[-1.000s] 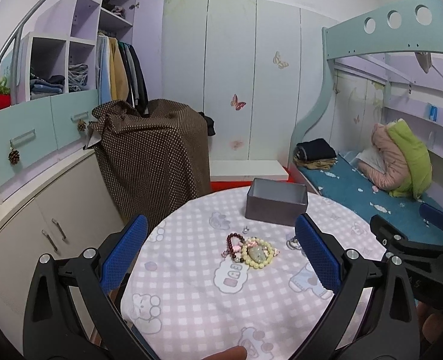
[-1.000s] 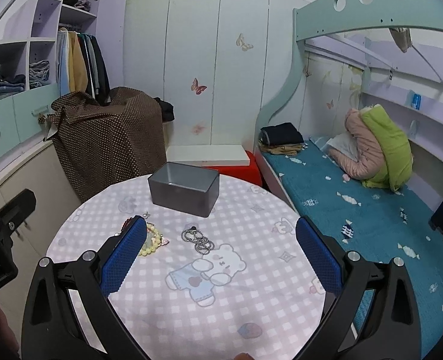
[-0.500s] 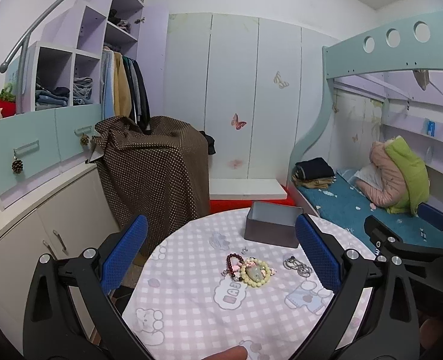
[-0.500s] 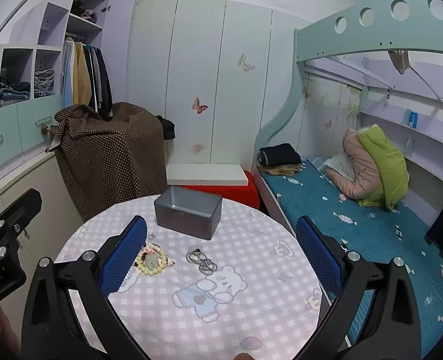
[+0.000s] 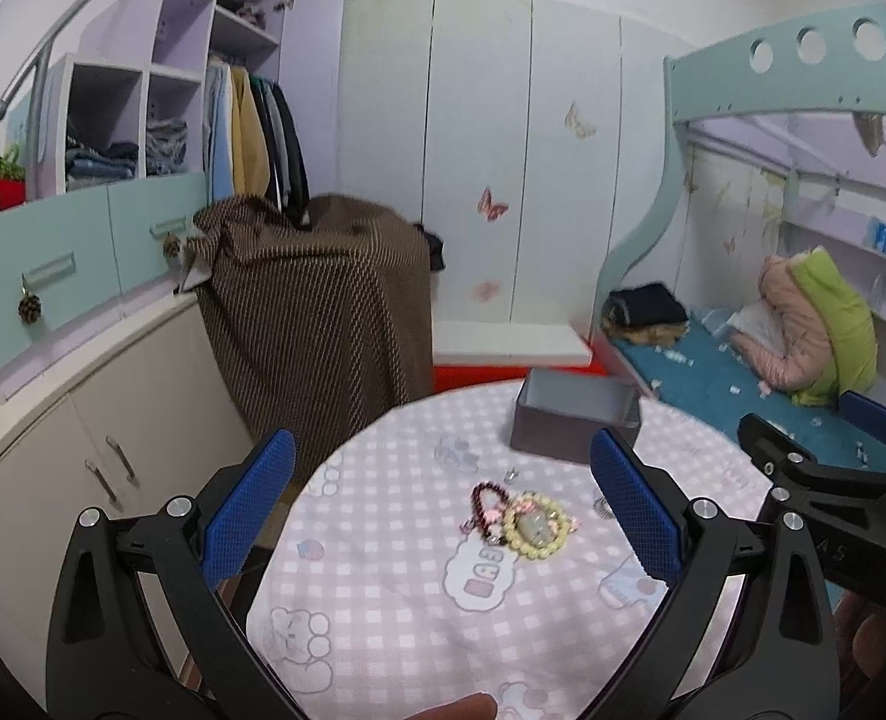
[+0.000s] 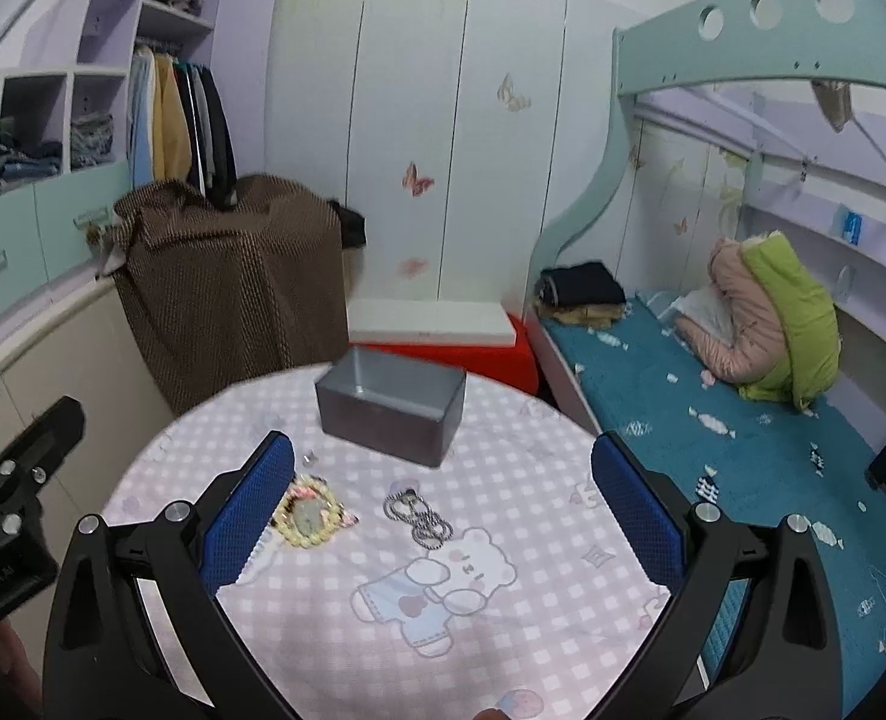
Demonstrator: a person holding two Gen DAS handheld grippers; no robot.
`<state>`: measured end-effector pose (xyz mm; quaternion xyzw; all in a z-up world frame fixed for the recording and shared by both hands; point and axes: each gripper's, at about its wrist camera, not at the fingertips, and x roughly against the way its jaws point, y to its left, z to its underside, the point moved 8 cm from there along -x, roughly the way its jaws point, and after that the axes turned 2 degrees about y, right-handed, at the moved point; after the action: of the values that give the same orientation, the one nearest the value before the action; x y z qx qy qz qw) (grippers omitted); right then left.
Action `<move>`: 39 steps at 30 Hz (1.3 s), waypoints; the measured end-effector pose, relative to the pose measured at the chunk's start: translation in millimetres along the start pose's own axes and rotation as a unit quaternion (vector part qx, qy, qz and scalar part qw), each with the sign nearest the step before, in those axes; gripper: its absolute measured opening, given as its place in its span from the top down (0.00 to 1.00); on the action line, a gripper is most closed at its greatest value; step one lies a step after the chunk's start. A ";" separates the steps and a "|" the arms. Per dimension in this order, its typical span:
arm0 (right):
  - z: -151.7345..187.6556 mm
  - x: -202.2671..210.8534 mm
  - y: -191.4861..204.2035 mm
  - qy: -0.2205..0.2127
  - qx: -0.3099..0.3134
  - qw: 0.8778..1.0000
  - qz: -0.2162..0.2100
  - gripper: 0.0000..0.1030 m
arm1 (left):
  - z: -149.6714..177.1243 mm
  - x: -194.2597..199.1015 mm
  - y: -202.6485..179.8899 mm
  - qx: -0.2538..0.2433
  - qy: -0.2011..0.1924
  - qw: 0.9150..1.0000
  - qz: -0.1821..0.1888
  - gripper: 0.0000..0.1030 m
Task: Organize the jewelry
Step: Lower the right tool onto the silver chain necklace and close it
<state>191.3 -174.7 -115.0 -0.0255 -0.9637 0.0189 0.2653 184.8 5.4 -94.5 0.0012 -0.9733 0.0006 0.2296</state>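
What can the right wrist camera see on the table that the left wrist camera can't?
Only the right wrist view shows the silver chain whole, lying loose beside the printed bear; in the left view a fingertip pad hides nearly all of it. Only the left wrist view shows the dark red bead bracelet clearly. Both show the yellow bead bracelet, the open grey box and the round checked table.

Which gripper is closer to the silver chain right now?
Right. The right gripper hangs open with the silver chain lying between its fingers, just ahead. The left gripper is off to the chain's left, over the bead bracelets, also open.
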 end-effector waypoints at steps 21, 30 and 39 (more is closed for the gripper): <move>83.2 -166.5 2.2 0.203 0.037 0.977 -0.060 0.07 | 89.7 -171.7 15.4 -0.008 0.187 0.982 -0.033 0.05; 92.0 -188.3 2.8 0.226 0.042 0.970 -0.073 0.18 | 112.9 -209.8 5.7 -0.018 0.243 0.970 -0.018 0.05; 92.8 -183.7 20.5 0.219 0.069 0.967 -0.108 0.66 | 117.5 -226.1 -4.6 -0.009 0.257 0.966 0.007 0.37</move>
<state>302.2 -167.2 -289.5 0.0941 -0.8753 0.0505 0.4717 334.6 1.1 -300.6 -0.0079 -0.8814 -0.0060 0.4723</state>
